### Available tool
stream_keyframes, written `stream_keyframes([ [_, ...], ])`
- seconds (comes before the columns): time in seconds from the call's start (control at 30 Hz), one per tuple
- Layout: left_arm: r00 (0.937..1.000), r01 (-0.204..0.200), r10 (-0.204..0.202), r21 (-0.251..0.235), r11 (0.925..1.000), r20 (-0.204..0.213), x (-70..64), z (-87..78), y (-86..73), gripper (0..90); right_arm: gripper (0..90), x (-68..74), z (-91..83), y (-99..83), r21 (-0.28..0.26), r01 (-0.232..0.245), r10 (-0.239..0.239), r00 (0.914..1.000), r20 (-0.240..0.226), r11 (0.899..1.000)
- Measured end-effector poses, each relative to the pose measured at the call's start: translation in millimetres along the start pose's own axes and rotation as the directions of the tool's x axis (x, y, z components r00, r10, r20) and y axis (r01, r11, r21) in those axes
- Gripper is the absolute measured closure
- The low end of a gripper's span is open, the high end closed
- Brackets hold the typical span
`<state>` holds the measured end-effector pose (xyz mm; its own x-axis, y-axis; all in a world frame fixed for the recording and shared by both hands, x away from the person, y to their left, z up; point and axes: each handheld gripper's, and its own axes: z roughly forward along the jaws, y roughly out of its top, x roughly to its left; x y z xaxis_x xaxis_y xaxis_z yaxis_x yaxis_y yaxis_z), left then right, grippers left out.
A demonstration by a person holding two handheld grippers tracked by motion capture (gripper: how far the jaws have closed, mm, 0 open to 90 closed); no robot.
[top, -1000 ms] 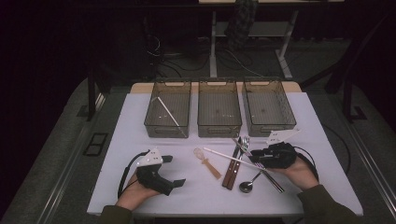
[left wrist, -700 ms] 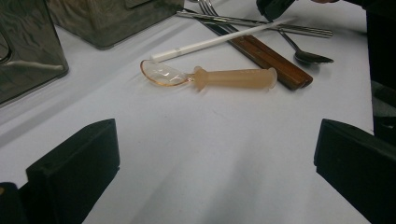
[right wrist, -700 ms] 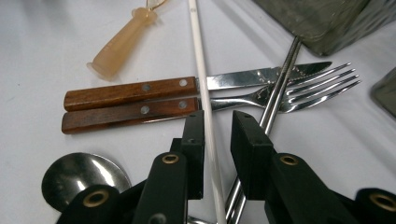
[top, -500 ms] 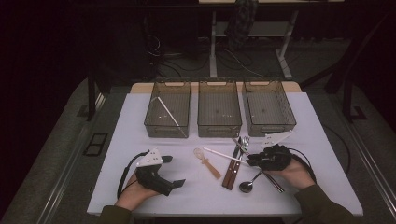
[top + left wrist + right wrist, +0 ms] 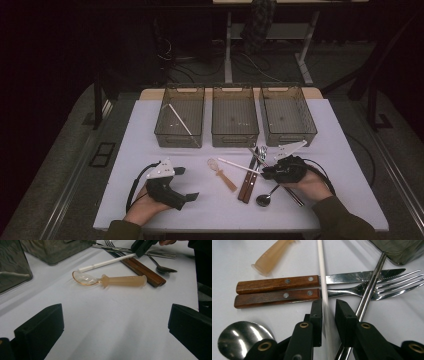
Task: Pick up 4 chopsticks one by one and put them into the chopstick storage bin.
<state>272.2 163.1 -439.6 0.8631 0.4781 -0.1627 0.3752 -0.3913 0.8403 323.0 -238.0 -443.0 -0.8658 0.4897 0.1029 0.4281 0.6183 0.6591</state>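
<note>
One slim white plastic chopstick [image 5: 323,285] pinched in right claw [image 5: 328,312]; left claw [image 5: 112,322] wide, empty.

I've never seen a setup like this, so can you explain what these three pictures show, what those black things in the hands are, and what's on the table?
A person sits at a white table with a hand-held two-jaw gripper in each hand. The high view looks down from above. The other two views come from cameras riding on the grippers, looking along their black jaws.

The left gripper rests open, holding nothing. The right gripper has its jaws around a white chopstick, though a narrow gap shows on either side of it.

On the table lie a clear plastic spoon, a wood-handled knife and fork, a metal spoon and metal chopsticks. Behind stand three clear bins; the left one holds another white chopstick.
</note>
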Motion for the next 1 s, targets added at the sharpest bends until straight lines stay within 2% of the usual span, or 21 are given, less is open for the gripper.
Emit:
stream_keyframes([
  [0.37,1.0,0.002,-0.002,0.003,1.0,0.002,-0.4,1.1,-0.1,0.0,77.9,5.3,3.8,0.3,0.031,0.073,-0.074,0.9966,0.035,0.997],
  [0.7,1.0,0.001,-0.001,0.005,1.0,0.001,-0.3,1.5,-0.1,0.0,84.1,6.1,4.4,0.9,0.037,0.08,-0.081,0.9959,0.04,0.996],
  [1.0,1.0,0.0,0.0,0.006,1.0,0.002,-0.5,1.7,0.0,0.0,84.7,6.5,4.7,2.2,0.044,0.071,-0.073,0.9965,0.041,0.996],
])
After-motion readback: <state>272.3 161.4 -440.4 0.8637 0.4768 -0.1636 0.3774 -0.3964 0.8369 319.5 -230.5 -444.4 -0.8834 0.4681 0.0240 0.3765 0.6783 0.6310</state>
